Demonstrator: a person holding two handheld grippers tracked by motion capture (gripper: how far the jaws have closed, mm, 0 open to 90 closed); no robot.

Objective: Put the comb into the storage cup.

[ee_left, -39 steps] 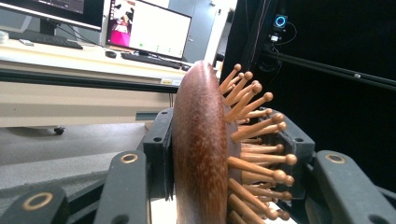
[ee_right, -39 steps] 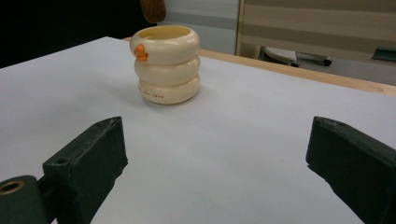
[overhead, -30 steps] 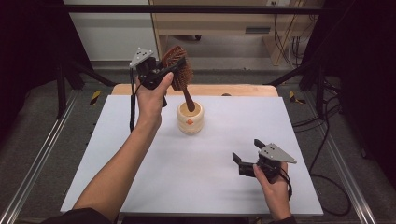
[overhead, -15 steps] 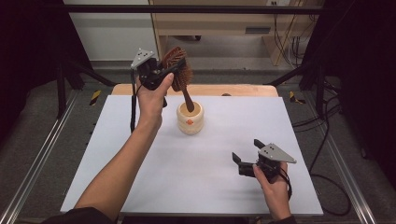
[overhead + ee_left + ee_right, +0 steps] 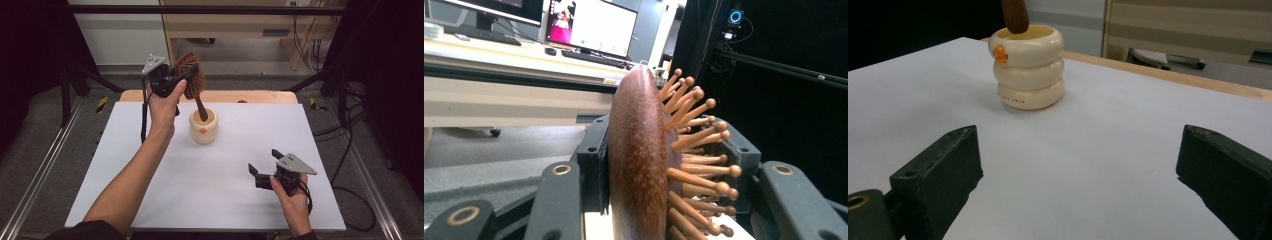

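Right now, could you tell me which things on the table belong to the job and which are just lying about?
In the job:
- brown wooden hairbrush, held by the left gripper, handle in the cup
- cream ringed duck-faced cup

Lying about:
- nothing else on the white table; the right gripper waits open

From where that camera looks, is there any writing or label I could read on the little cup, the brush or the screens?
Cream cup: a short line of orange print low on its side, too small and blurred to read.
Monitor on the desk behind: windows and text too blurred to read.
Hairbrush in the left claw: no writing visible.
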